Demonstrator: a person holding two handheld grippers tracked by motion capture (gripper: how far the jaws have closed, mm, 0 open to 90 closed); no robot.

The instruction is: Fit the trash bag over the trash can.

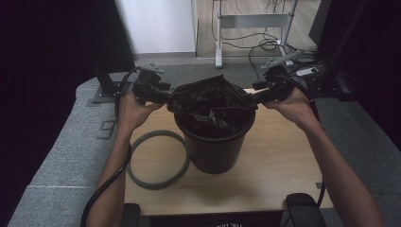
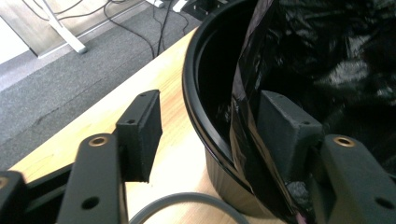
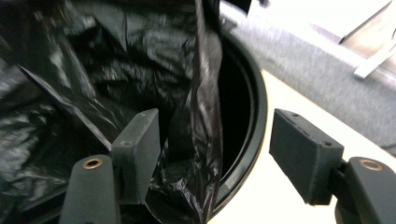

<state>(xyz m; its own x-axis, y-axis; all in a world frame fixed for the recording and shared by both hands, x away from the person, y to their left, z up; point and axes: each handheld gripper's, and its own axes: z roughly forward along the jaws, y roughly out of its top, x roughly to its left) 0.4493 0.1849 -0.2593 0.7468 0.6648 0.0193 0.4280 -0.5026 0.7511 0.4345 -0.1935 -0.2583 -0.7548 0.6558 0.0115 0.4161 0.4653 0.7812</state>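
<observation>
bin liner sits between your left gripper fingers, spread, straddling the bin rim. your right gripper fingers likewise stand spread, unclamped.

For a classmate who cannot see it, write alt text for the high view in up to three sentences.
A person's two hands hold the left gripper and right gripper at opposite sides of a black bin bag bunched in the mouth of a black bin. The bin stands on a wooden table, with a grey ring lying flat beside it.
</observation>
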